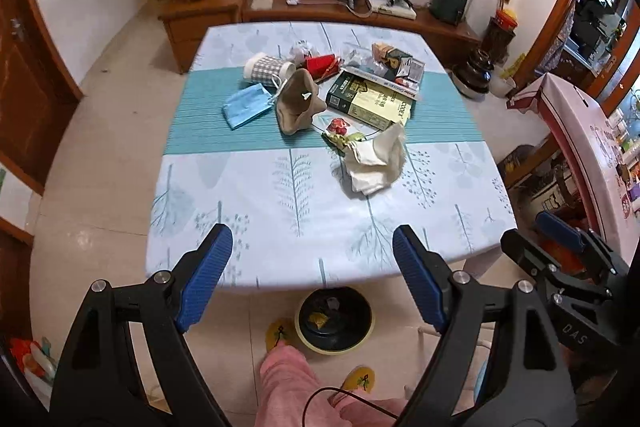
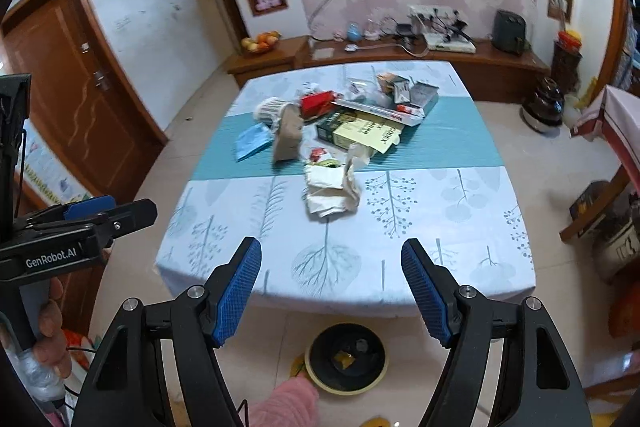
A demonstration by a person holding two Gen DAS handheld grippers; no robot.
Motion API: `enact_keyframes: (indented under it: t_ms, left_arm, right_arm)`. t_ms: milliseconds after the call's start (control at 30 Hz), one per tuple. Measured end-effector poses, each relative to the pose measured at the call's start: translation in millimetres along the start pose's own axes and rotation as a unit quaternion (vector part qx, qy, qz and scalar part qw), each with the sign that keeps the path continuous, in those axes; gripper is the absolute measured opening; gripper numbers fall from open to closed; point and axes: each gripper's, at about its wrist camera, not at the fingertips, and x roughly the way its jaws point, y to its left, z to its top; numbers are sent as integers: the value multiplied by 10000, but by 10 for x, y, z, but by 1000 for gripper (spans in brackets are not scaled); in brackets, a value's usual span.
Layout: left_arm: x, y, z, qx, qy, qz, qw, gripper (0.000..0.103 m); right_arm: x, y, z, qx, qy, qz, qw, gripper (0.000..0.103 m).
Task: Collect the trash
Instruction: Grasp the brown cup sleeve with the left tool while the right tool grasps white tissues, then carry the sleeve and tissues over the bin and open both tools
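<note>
Left wrist view shows the left gripper (image 1: 312,271) with its fingers spread wide and nothing between them, held above the near edge of the bench (image 1: 248,195), and the right gripper (image 2: 331,285) in its own view is likewise apart and empty. The trash lies in a loose heap across the middle of the frame: a crumpled white tissue (image 1: 376,159) nearest, a floral wrapper (image 1: 340,133) touching it, a brown crumpled paper bag (image 1: 298,103), a blue face mask (image 1: 246,105) to its left, a checked cup (image 1: 266,67) on its side, a red packet (image 1: 320,63) and a green and yellow box (image 1: 370,99) under a long flat carton. A round black bin with a yellow rim (image 1: 335,319) stands on the floor at the bottom centre, partly under the bench edge, with a slippered foot (image 1: 280,335) just beside it. The tissue looks the likeliest first pick, but it is soft and layered, so a shallow pinch could lift only one ply and shed the rest. The wrapper, touching it, could be dragged off the edge. A drop aimed carelessly could miss the partly covered bin and land by the foot.
</note>
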Motion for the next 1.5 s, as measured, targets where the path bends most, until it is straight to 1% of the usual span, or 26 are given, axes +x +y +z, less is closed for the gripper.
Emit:
enact_keyframes:
  t_ms: [133,233,400,467,567,667,733,800,867,933,967,1000,1033,1067,1133,1167,1233,1367,1500]
  left_arm:
    - [585,146,398,131,291,-180,9993,80]
    - [1026,247,707,211,444,-294,9984,80]
    - [1688,348,1089,204,688,-386,9967,80]
    - [1926,388,1238,153,741,-417,9963,80]
    - [2246,438,1425,61,799,-457,9957,80]
    - [2511,430,1555,10,928,-535,9942,80]
    - [2656,406,1613,-6,983,-609,9933,80]
    - [2788,367,1666,-4,994,-642,9930,80]
    - [2897,306,1685,33,1032,-654,9925,73]
    - [2979,258,1683,63,1091,-638,9920,53]
    - [3053,237,1684,62,1163,-637,9912,48]
    - [3089,226,1681,55,1202,-651,9906,38]
    - [3133,215,1676,30,1235,-678,9900,33]
    - [3143,209,1668,-3,1212,-740,9899,30]
    - [3154,181,1675,3,1138,-778,9904,13]
    - [3138,173,1670,29,1105,-752,9910,10]
    - [3097,146,1667,99,1021,-687,9923,6]
    - [2991,120,1612,194,977,-750,9922,5]
    - [2803,79,1502,308,903,-824,9920,5]
  right_arm:
    - [560,-13,249,294,264,-245,9989,73]
    - [1058,-16,432,486,514,-347,9969,69]
    - [1773,-51,671,824,759,-470,9926,66]
    - [2080,-76,757,961,873,-529,9901,61]
    - [2484,-130,844,1160,1005,-601,9863,57]
    - [2780,-173,895,1349,1078,-727,9823,55]
    - [2883,-225,904,1447,1101,-792,9801,54]
    - [2968,-271,892,1535,1126,-824,9783,49]
    - [3060,-301,866,1600,1211,-794,9764,35]
    - [3110,-317,833,1630,1257,-794,9753,29]
    - [3123,-318,819,1628,1267,-819,9751,25]
    - [3130,-317,808,1623,1260,-819,9752,23]
    - [3133,-309,796,1617,1253,-800,9756,20]
    - [3133,-299,788,1600,1261,-802,9757,18]
    - [3122,-278,785,1549,1254,-791,9767,15]
    - [3111,-261,783,1506,1239,-769,9778,12]
    - [3077,-237,788,1435,1211,-789,9790,10]
    - [2977,-211,788,1363,1120,-786,9812,9]
    - [2825,-206,765,1363,1025,-760,9824,9]
